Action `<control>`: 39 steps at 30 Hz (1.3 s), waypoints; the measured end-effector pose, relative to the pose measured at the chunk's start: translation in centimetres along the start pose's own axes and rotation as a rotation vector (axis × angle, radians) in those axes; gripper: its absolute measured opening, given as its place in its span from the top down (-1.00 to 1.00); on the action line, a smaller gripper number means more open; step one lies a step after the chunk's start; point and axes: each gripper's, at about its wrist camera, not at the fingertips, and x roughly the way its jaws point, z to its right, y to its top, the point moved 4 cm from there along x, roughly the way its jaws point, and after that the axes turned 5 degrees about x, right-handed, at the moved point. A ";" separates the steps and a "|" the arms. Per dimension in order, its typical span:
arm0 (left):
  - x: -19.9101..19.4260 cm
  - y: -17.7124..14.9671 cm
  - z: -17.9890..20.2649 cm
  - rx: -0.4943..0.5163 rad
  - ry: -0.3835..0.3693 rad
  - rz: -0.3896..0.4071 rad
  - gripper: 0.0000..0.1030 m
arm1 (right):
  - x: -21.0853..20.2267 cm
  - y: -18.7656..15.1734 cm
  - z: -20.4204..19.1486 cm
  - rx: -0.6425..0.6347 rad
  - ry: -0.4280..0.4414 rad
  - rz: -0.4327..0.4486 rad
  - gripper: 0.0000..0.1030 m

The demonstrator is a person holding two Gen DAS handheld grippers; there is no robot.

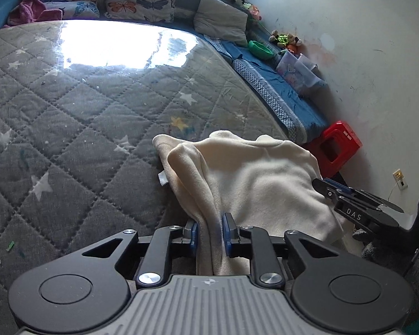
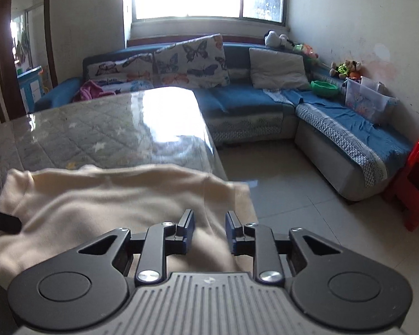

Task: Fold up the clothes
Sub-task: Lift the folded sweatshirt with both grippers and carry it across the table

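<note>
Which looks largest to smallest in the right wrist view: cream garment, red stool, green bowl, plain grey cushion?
1. cream garment, though nearness to the camera inflates it
2. red stool, partly cut off, and grey cushion look alike
3. green bowl

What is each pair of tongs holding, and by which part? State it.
Left tongs: shut on a bunched fold of the cream garment, near its edge. Right tongs: open above it, holding nothing.
</note>
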 end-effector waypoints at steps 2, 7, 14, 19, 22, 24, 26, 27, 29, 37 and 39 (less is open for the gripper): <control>-0.2 -0.1 -0.1 0.010 -0.011 -0.006 0.67 | -0.2 -0.6 0.0 -0.001 0.003 -0.003 0.55; -1.2 -0.8 -0.9 0.036 -0.023 -0.032 0.67 | -1.9 -1.9 -0.7 -0.031 0.013 -0.032 0.55; -2.9 0.4 -1.2 0.051 0.008 0.026 0.32 | -4.8 -1.0 -2.5 -0.048 0.074 -0.006 0.51; -4.1 1.5 -1.3 0.061 0.035 0.078 0.36 | -3.4 1.1 -3.6 -0.029 0.113 0.013 0.51; -3.3 2.5 -0.6 0.065 0.020 0.089 0.36 | -1.8 1.8 -4.5 -0.023 0.126 0.009 0.51; -2.3 3.1 0.0 0.061 0.002 0.087 0.39 | -1.0 1.9 -5.1 -0.016 0.137 0.004 0.51; -1.3 3.6 0.4 0.058 -0.016 0.084 0.41 | -0.2 2.0 -5.6 -0.004 0.148 0.000 0.51; -0.8 3.8 0.6 0.056 -0.024 0.082 0.43 | 0.3 1.9 -5.8 0.000 0.153 -0.006 0.51; 0.3 4.0 1.0 0.059 -0.026 0.072 0.45 | 1.1 1.7 -6.1 0.000 0.153 -0.013 0.51; 2.9 4.1 1.4 0.074 -0.006 0.054 0.47 | 1.9 1.3 -6.2 0.002 0.138 -0.005 0.46; 3.0 4.1 1.4 0.076 -0.003 0.054 0.47 | 1.7 1.2 -6.3 0.003 0.147 0.004 0.36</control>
